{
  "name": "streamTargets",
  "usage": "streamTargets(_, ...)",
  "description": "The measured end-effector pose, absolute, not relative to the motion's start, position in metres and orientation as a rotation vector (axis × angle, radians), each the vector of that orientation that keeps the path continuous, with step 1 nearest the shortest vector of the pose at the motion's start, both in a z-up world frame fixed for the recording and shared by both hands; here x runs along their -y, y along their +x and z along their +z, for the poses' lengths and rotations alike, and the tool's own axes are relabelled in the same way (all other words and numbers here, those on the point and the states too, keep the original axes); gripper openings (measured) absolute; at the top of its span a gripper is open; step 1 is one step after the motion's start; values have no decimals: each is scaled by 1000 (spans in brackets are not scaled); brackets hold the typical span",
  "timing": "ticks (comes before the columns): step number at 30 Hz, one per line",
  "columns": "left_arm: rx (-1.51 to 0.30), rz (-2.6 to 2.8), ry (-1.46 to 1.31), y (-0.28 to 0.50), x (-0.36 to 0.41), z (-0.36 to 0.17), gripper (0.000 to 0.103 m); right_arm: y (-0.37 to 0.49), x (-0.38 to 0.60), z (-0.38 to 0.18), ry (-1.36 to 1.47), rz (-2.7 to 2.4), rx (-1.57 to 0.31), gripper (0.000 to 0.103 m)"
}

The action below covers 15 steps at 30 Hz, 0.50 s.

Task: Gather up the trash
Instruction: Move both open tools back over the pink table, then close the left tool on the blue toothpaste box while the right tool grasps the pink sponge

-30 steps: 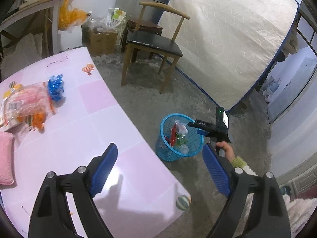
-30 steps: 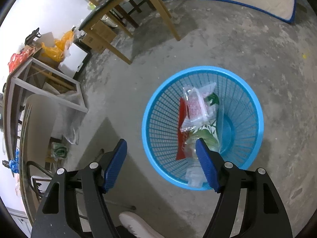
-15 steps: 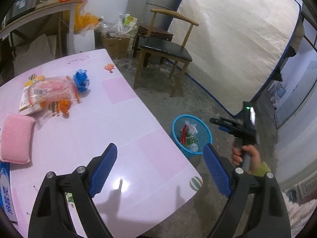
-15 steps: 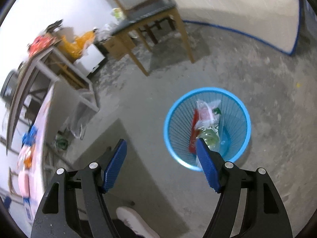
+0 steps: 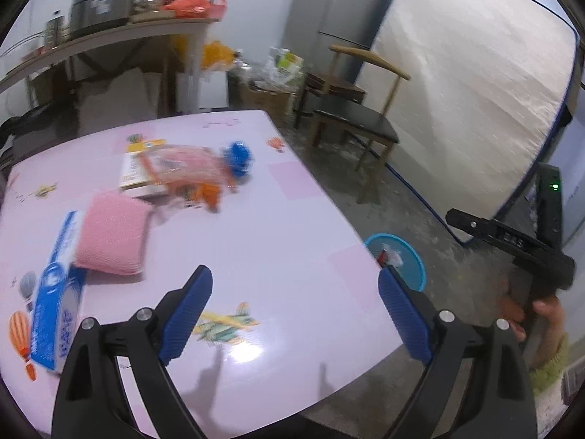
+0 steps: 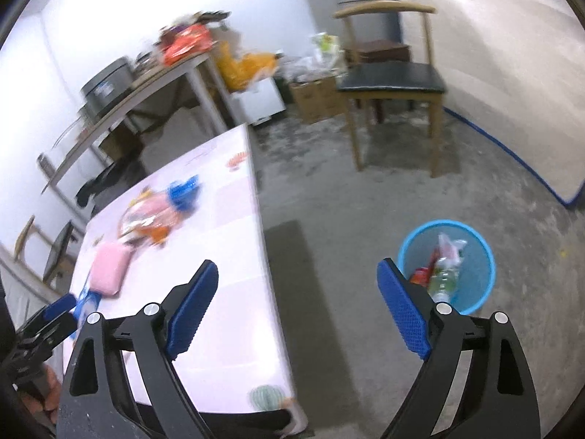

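On the pink table (image 5: 263,226) lie a clear plastic bag of orange and pink wrappers (image 5: 182,168), a blue crumpled wrapper (image 5: 237,157), a pink pad (image 5: 109,234) and a blue-and-white box (image 5: 55,292). My left gripper (image 5: 294,274) hangs open over the table's near part, holding nothing. My right gripper (image 6: 298,269) is off the table's right edge, above the floor, its jaws opening with nothing between them. The blue mesh basket (image 6: 446,224) stands on the floor below and to its right, with wrappers and a bottle (image 6: 444,267) inside.
A wooden chair (image 6: 391,80) stands behind the basket, and a mattress (image 5: 475,91) leans on the wall. At the back left, a long side table (image 5: 109,36) carries a cooker and bags, with cardboard boxes (image 6: 318,95) beside it. A hand (image 5: 541,314) grips the right tool.
My right gripper has risen away from the basket, turned toward the table, and its jaws have widened. The left gripper has shifted over the table, bringing the pad and box into view.
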<state>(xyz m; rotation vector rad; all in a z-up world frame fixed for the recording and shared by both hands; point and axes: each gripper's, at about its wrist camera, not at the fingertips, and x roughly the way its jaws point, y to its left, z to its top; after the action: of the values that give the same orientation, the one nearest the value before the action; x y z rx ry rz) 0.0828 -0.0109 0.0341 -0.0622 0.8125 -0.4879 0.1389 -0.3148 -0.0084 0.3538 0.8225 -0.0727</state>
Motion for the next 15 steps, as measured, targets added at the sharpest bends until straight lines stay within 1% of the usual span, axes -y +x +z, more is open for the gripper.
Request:
streamTargets(5, -820, -387, -84, 82, -26, 30, 91, 147, 263, -8, 330, 11, -830, 88)
streamTargets(11, -797, -273, -91, 84, -67, 28, 91, 163, 210, -15, 259, 69, -888, 89)
streamTargets(15, -787, -221, -106, 83, -89, 27, 92, 169, 182, -22, 224, 88, -923, 92)
